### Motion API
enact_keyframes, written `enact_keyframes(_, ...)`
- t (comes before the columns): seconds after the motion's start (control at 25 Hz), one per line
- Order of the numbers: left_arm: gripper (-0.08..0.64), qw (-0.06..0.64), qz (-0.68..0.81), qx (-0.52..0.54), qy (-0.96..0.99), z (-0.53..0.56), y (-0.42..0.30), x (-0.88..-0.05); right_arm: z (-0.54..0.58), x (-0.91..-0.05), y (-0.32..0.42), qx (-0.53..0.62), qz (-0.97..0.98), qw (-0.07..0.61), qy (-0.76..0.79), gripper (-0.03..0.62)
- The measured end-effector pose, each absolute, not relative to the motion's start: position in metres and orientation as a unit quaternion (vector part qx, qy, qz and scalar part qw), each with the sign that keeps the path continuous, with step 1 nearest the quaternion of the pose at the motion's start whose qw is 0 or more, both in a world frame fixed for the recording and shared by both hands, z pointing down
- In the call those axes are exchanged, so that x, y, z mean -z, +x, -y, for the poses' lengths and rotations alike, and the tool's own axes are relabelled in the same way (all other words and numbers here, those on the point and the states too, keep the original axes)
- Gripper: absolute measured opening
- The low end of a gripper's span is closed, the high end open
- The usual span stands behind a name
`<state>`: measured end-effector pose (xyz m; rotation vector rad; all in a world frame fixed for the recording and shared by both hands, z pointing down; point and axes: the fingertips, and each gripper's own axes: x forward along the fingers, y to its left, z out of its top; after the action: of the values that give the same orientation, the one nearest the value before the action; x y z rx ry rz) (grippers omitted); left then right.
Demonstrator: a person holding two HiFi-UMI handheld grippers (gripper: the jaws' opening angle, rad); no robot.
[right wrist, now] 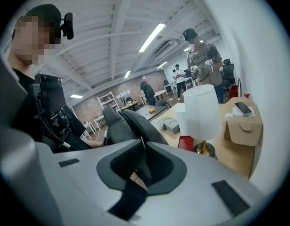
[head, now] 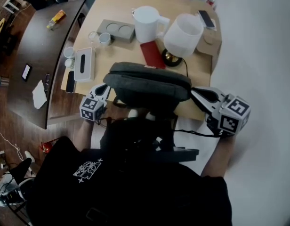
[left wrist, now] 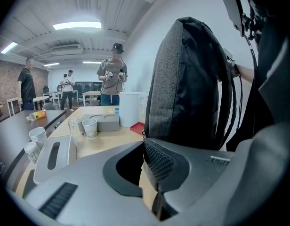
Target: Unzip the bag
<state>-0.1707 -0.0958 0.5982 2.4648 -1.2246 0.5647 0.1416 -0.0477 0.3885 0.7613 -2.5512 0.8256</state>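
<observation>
Head view: bag (head: 149,86) long axis crosswise; left claw (head: 106,88) pinches one end, right claw (head: 195,92) pinches the opposite end.

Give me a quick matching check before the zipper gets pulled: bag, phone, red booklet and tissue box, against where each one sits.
Things:
1. bag
2. phone
3. red booklet
4. tissue box

Places:
A. on top of the cardboard box
B. next to the paper cups
C. upright at the near edge of the table, between the left gripper and the right gripper
D. flat beside the base of the lamp

Pairs: 1-C; 2-A; 3-D; 4-B
</observation>
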Motion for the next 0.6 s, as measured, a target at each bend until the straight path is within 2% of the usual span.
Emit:
enact_keyframes(0.16, 0.003, 0.166, 0.426, -0.2, 0.867, 0.096, -0.171, -0.599, 0.049, -0.386, 0.139, -0.307, 0.903, 0.155, 0.255, 0.025)
enact_keyframes(0.36, 0.003, 0.168, 0.424, -0.194, 0.868, 0.096, -0.171, -0.599, 0.054, -0.381, 0.146, -0.328, 0.894, 0.163, 0.257, 0.021)
enact_keyframes(0.6, 0.003, 0.176, 0.422, -0.18, 0.871, 0.099, -0.166, -0.6, 0.059, -0.388, 0.161, -0.335, 0.869, 0.223, 0.286, 0.021)
